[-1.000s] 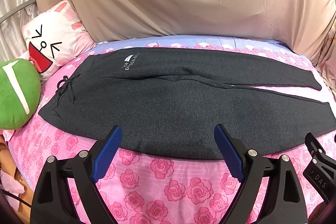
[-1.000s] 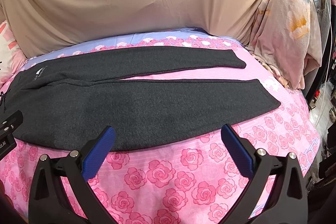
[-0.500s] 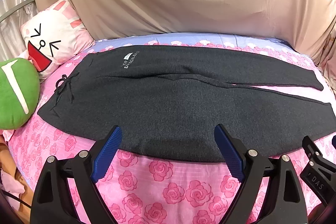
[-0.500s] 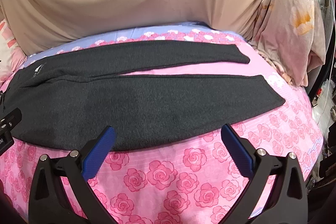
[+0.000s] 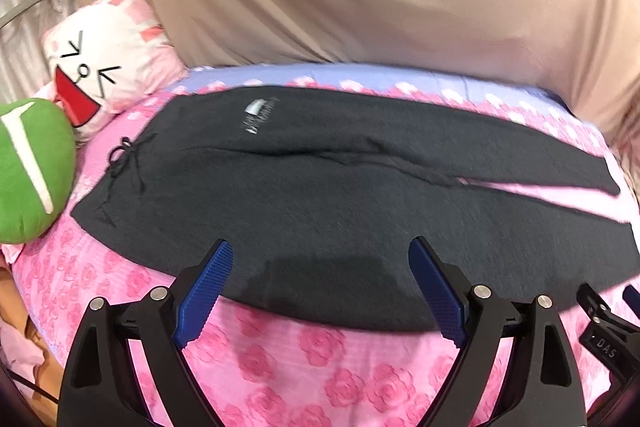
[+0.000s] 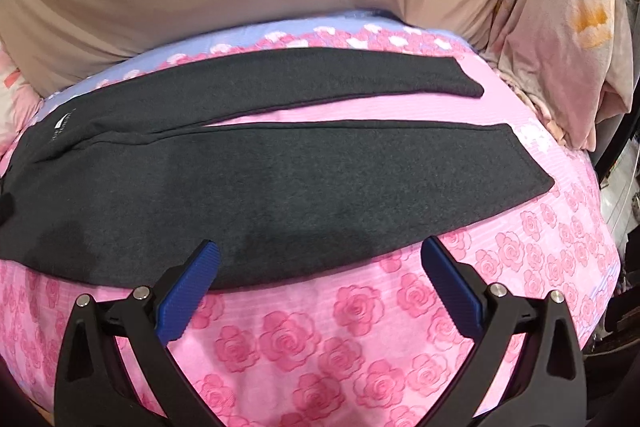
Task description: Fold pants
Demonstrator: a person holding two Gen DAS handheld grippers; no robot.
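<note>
The pants (image 5: 340,211) were spread flat on the rose-patterned bedspread (image 6: 304,339), long axis running nine to three o'clock, waistband at nine. The near hem edge was met at twelve o'clock by both the left gripper (image 5: 320,287) and the right gripper (image 6: 320,287), each held wide open and empty. Compared with a second earlier, both had been brought closer to that edge.
</note>
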